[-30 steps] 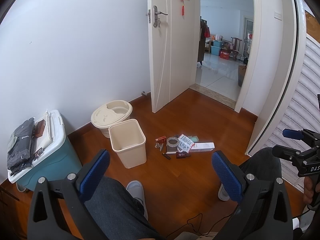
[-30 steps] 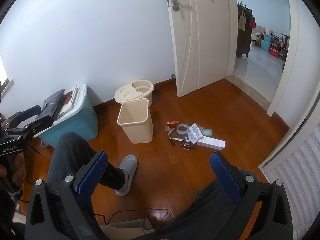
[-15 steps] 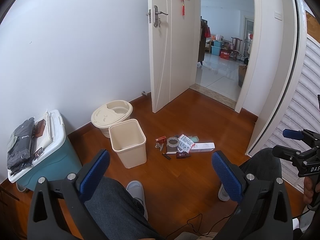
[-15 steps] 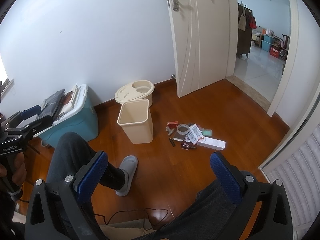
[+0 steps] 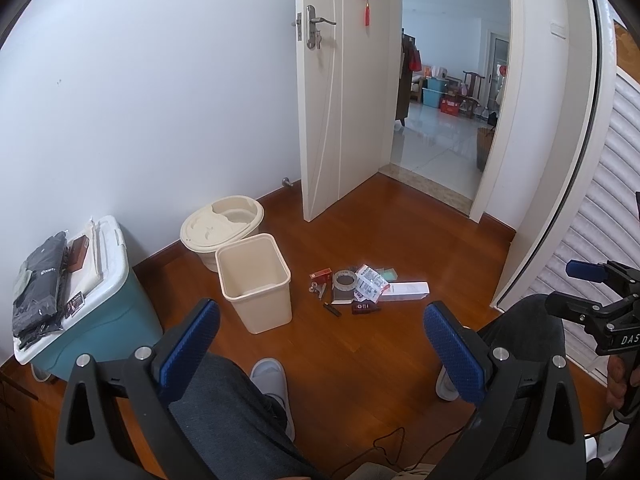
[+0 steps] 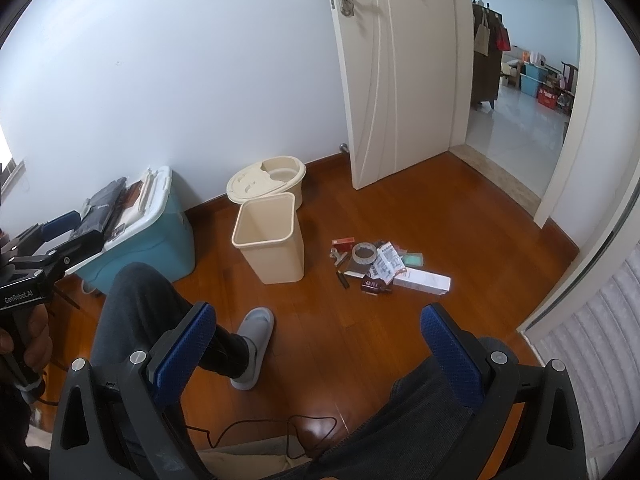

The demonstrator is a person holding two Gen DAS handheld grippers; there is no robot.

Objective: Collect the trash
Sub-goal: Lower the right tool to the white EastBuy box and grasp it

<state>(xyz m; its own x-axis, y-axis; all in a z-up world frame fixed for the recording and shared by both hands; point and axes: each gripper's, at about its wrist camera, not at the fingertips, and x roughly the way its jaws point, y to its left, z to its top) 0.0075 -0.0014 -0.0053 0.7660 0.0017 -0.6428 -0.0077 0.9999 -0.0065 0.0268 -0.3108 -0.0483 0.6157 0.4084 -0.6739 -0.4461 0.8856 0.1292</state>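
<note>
- The left tool (image 5: 320, 336) hung with its blue-padded fingers (image 5: 188, 338) spread wide and nothing between them, raised well above the wooden floor (image 5: 380, 360) and aimed at the far end of the room.
- The right tool (image 6: 316, 340) was likewise agape and empty, held high over the person's knee; each tool also showed at the edge of the other's view, gripped by a hand.
- The person appeared to be seated, dark trouser legs and a grey slipper (image 6: 254, 346) stretched out beneath both tools.
- Beyond the slipper stood the open cream wastebasket (image 5: 254, 280), upright and seemingly empty, with a round cream lidded bucket (image 5: 222, 226) just behind it against the wall.
- The trash lay in a small heap on the floor just to the right of the wastebasket: a roll of tape (image 5: 345, 280), a red packet (image 5: 321, 274), a printed wrapper (image 5: 370, 286), a long white box (image 5: 404, 290), a small dark carton (image 5: 364, 307), a green card (image 5: 387, 273) and a black pen-like stick (image 5: 332, 310).
- A teal storage bin (image 5: 92, 308) with a white lid and dark folded items on top stood to the left, well apart from the heap.
- By every sign the collecting had not begun; this looked like the opening reach.
- The next move would call for lowering one tool to the heap, well away from both, closing on a single item and carrying it over the wastebasket's rim; the flat pieces looked hardest to pinch off the floor.
</note>
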